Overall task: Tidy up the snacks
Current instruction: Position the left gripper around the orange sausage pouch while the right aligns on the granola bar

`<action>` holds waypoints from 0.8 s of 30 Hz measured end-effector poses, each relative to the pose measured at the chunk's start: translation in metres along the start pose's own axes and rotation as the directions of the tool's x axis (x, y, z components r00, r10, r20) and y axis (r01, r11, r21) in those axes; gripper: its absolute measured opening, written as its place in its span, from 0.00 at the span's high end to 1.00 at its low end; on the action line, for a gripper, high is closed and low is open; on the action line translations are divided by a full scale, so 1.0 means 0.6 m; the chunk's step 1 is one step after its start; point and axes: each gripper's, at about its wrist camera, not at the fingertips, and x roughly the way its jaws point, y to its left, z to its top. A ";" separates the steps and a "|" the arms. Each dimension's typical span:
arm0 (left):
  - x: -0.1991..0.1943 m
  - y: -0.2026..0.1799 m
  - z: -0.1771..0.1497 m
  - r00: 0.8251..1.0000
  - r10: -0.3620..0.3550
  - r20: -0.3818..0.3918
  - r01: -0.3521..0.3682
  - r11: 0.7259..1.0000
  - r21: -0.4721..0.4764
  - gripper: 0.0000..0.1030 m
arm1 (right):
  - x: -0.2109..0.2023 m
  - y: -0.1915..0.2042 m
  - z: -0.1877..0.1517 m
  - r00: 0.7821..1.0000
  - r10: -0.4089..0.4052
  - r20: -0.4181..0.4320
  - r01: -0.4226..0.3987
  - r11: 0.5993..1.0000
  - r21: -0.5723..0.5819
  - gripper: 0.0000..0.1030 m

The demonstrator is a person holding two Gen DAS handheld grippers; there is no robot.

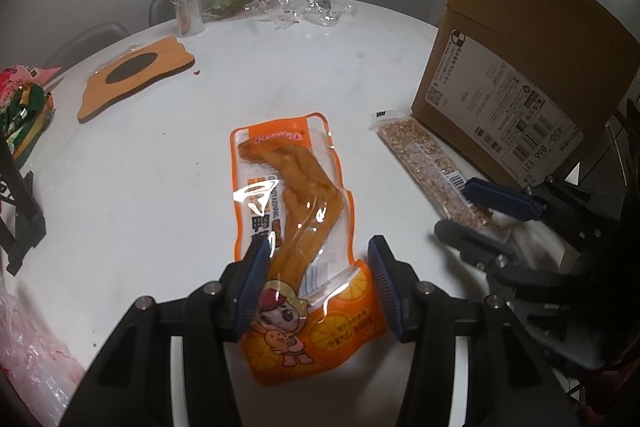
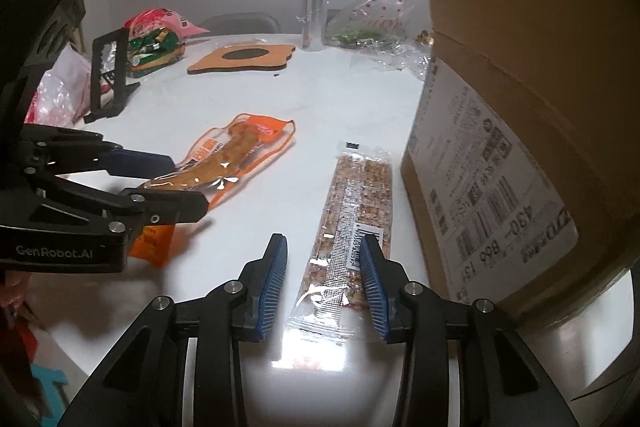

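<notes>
While both grippers rest low over the white table, each straddles a snack with its jaws spread wide. Between the left gripper's blue pads lies the orange snack packet (a clear window shows a long golden-brown piece), its printed end nearest, the rest stretching ahead. The right gripper brackets the near end of a long clear-wrapped grain bar, its right pad seeming to touch the wrapper. Just right of the bar stands a cardboard box. Beyond lie a wooden coaster and crumpled cellophane.
</notes>
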 end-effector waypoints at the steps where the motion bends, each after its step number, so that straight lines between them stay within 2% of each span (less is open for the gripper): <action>1: -0.001 0.001 -0.001 1.000 -0.001 0.000 0.001 1.000 0.000 0.54 | 0.001 0.006 -0.001 1.000 0.005 0.004 -0.005 1.000 -0.012 0.67; 6: -0.005 0.003 -0.005 1.000 0.000 0.001 0.000 1.000 0.003 0.54 | -0.002 0.038 -0.005 0.999 0.045 0.012 -0.044 0.997 -0.059 0.67; 9: -0.009 0.003 -0.007 1.000 -0.009 0.001 0.009 1.000 0.001 0.54 | -0.005 0.054 -0.009 0.999 0.034 0.010 -0.033 0.994 -0.107 0.68; 10: -0.010 0.005 -0.006 1.000 -0.016 0.000 0.016 1.000 -0.005 0.53 | -0.008 0.054 -0.010 0.999 0.035 0.010 -0.034 0.994 -0.105 0.71; 12: -0.007 0.009 -0.001 1.000 -0.016 0.000 0.016 1.000 -0.020 0.49 | -0.014 0.048 -0.008 0.999 0.029 0.017 -0.027 0.996 -0.089 0.71; 14: -0.001 0.012 0.004 1.000 0.004 -0.001 -0.004 0.999 -0.033 0.47 | -0.025 0.042 -0.005 0.997 -0.043 0.061 0.047 0.996 -0.078 0.67; 16: 0.003 0.015 0.009 1.000 0.018 -0.004 -0.018 0.999 -0.040 0.43 | -0.023 0.033 0.002 0.996 -0.059 0.060 0.062 0.997 -0.047 0.53; 19: 0.010 0.017 0.012 0.999 0.039 -0.011 -0.040 0.998 -0.046 0.42 | -0.006 0.022 0.008 1.000 -0.008 0.017 0.008 1.000 0.004 0.51; 24: 0.019 0.024 0.014 0.999 0.034 -0.016 -0.035 0.997 -0.062 0.42 | 0.018 0.019 0.007 0.999 -0.025 -0.021 0.025 0.999 0.022 0.51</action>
